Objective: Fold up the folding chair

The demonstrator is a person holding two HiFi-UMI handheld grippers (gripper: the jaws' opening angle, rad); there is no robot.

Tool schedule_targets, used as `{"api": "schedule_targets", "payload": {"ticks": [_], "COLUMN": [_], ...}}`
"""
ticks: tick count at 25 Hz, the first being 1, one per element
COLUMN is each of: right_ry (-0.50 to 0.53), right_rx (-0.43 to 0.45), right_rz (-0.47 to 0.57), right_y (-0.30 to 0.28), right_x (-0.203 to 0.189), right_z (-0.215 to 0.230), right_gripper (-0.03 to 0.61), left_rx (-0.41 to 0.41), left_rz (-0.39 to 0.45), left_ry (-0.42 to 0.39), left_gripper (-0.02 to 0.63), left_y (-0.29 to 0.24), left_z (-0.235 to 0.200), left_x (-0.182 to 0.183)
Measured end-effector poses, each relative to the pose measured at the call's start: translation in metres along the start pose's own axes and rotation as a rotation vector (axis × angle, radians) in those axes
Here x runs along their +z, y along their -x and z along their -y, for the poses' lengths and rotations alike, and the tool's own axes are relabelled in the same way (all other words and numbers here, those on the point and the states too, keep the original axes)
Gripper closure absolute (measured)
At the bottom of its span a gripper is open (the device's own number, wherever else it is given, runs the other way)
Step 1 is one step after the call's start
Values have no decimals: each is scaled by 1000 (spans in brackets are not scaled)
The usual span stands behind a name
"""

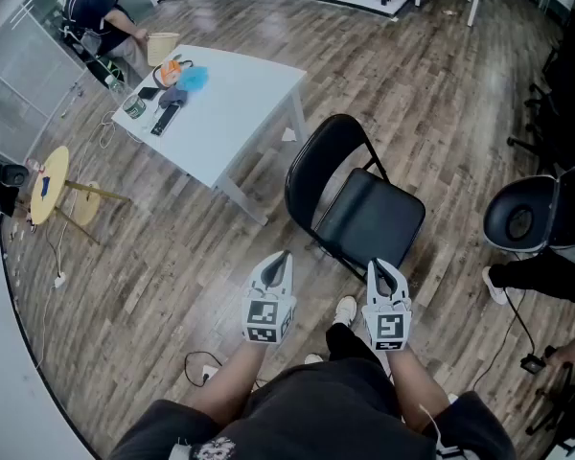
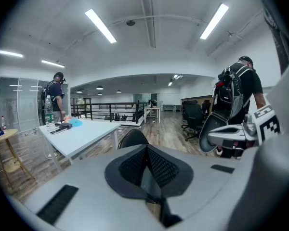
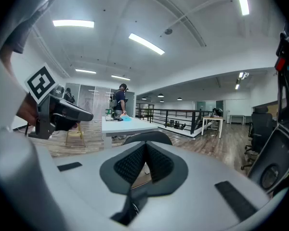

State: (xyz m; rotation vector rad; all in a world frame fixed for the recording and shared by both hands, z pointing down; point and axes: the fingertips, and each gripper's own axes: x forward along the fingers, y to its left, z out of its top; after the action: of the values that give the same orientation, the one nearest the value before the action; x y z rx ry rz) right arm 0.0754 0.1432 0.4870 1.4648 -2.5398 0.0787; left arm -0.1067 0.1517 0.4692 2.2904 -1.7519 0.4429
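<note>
Folding chair (image 1: 366,214) stands open, fold not yet begun

The black chair sits unfolded on the wood floor beside the white table (image 1: 240,103), its seat front towards the person. With jaws pressed together and empty, the right gripper (image 1: 381,268) hovers nearest the seat's front edge, and the left gripper (image 1: 280,259) hangs off to the seat's left.

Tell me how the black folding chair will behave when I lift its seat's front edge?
The folding chair looks rigid: thin tube frame, flat padded seat, so probably light. The seat should pivot up rather than flex. On the smooth wood floor it may slide or tip when pushed.
</note>
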Motion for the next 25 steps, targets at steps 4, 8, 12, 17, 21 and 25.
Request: {"api": "schedule_targets", "payload": {"ticks": [4,8,12,17,21,25], "right_ry": [-22,-57,-96,-156,-203,-280], "right_rx": [-21,-44,-86,-140,-198,-231], "right_rz": [-26,-59,-115,-198,-262,-329], "right_y": [-36,-51,-63,-85,-93,-115], "right_x": [-19,-45,-73,-118,-161,-202], "right_z": [54,92,117,136,151,167], "right_gripper": [565,565,565,565,565,563], "left_rx": [37,83,87,112,127,93], "left_rz": [-43,-105,-163,-215,-255,-310], "left_ry": [-20,-22,-40,-62,-80,-100], "left_gripper": [609,609,608,596,488,431], "left_y": [-60,-102,-135,-178,-213,-255], "left_z": [-4,-9,-22,-55,-77,-96], "left_x": [9,11,10,1,-11,-18]}}
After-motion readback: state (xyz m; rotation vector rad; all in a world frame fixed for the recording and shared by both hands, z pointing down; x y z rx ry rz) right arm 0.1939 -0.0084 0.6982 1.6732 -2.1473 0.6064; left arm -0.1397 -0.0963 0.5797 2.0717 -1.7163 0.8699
